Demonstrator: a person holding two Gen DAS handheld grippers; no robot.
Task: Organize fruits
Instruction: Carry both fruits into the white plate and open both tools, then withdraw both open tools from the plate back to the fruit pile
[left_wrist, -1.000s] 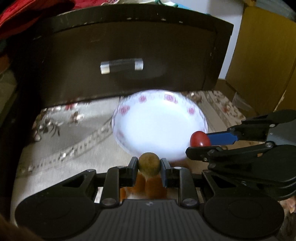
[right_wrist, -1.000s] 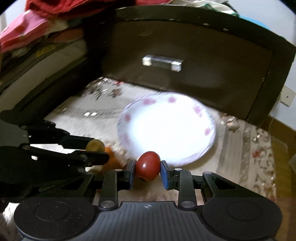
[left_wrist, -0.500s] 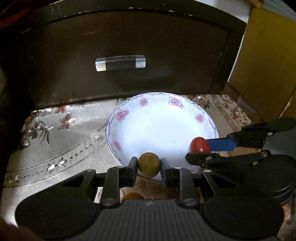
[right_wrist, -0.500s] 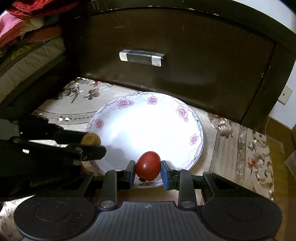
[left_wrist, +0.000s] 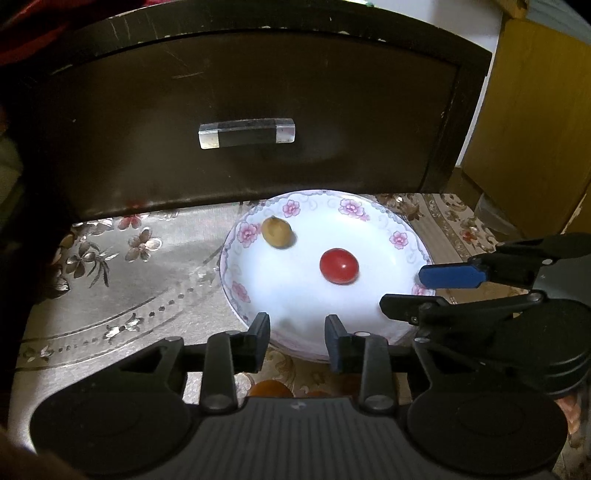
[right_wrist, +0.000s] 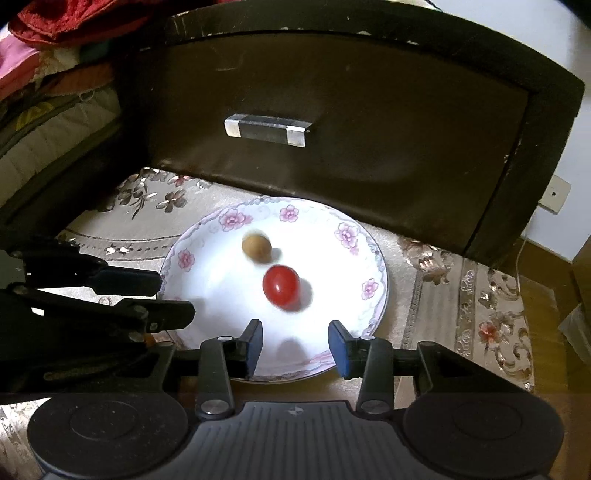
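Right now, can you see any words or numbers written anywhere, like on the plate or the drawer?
No words or numbers can be read anywhere.
The plate has only pink flowers painted on its rim.
The drawer and its handle carry no label.
A faint raised marking on the left gripper's black body is too small and dark to read.
A tiny mark on each camera mount is a symbol, not letters.
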